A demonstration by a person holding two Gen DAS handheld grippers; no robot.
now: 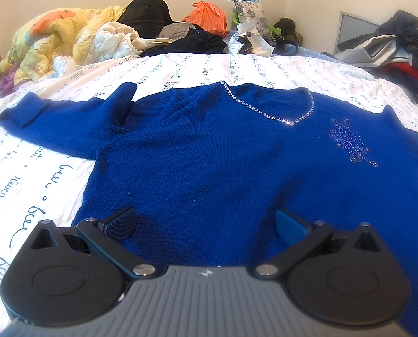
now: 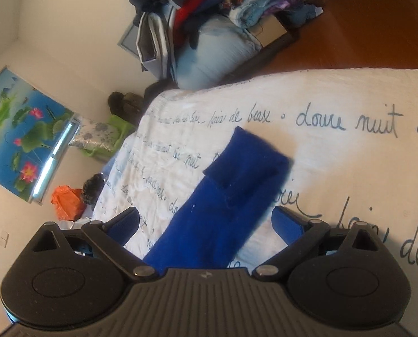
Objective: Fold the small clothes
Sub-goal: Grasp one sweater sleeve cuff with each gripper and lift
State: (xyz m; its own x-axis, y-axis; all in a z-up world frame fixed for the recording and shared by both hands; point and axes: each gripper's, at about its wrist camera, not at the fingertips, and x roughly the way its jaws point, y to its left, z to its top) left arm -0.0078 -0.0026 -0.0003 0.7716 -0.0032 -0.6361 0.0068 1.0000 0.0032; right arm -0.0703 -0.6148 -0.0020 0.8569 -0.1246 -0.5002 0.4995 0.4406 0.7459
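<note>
A royal-blue knit sweater [image 1: 214, 151] with a rhinestone neckline [image 1: 268, 112] lies front-up on the white bedspread [image 1: 40, 168], its left sleeve [image 1: 40, 115] stretched out with the cuff folded. My left gripper [image 1: 206, 224] is open, hovering over the sweater's lower hem, holding nothing. In the right wrist view my right gripper [image 2: 206, 224] is open above the sweater's other sleeve [image 2: 225, 196], which runs between the fingers with its cuff turned back; the fingers are apart from the cloth.
The white bedspread carries blue handwriting print [image 2: 346, 120]. A heap of quilts, clothes and an orange bag [image 1: 209, 16] lies at the head of the bed. A pile of clothes [image 2: 209, 14] stands beside the bed on the wooden floor [image 2: 377, 28].
</note>
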